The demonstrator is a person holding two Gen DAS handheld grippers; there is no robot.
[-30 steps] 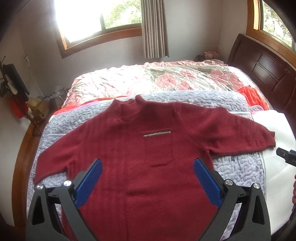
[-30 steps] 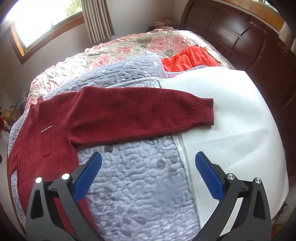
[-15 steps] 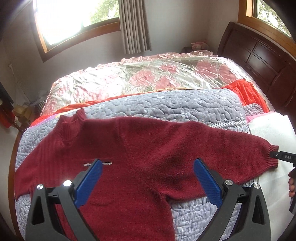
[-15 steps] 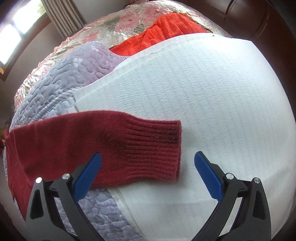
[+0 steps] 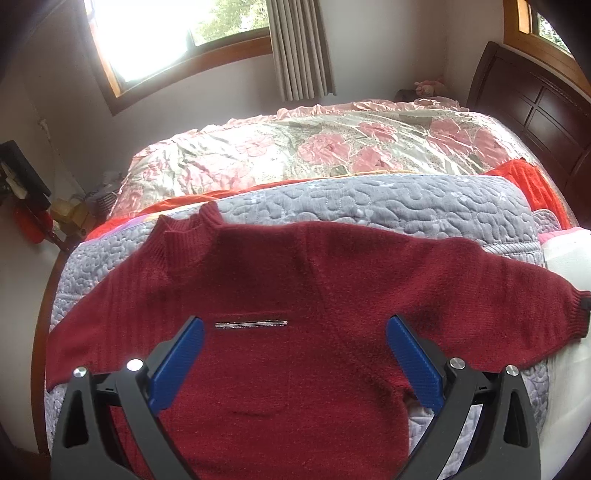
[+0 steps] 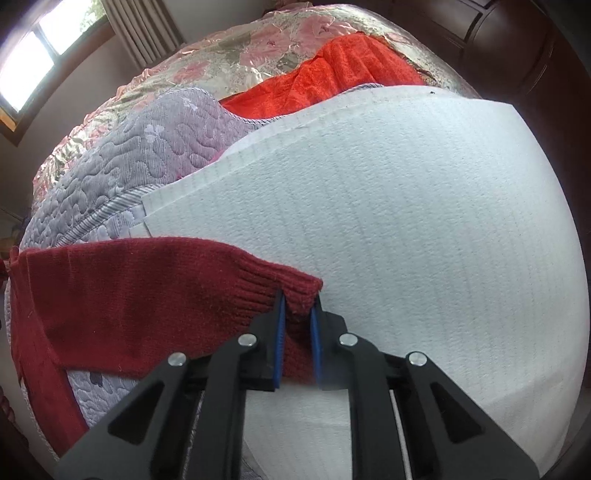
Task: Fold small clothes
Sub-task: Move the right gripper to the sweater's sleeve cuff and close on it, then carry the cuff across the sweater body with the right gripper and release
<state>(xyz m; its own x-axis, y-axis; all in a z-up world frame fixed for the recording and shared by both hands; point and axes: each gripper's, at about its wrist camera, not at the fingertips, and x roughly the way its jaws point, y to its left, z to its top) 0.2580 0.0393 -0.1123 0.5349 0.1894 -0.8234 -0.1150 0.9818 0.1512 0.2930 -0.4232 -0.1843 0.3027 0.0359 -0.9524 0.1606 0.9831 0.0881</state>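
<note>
A dark red knit sweater [image 5: 280, 295] lies flat, front up, on a grey quilted blanket [image 5: 369, 199], with both sleeves spread out. My left gripper [image 5: 295, 325] hovers open over the sweater's chest, its blue pads wide apart, holding nothing. In the right wrist view the sweater's right sleeve [image 6: 129, 295] reaches onto a white textured sheet [image 6: 406, 221]. My right gripper [image 6: 298, 312] is shut on the ribbed cuff [image 6: 295, 291] of that sleeve, which bunches up between the blue pads.
An orange-red cloth [image 6: 325, 81] lies at the far edge of the grey blanket. A pink floral bedspread [image 5: 314, 147] covers the back of the bed. A dark wooden headboard [image 5: 535, 103] stands at the right, a window [image 5: 177, 33] and curtain behind.
My right gripper moved forward onto the sleeve cuff and went from wide open to shut on it. The left gripper shifted slightly left over the chest, still open.
</note>
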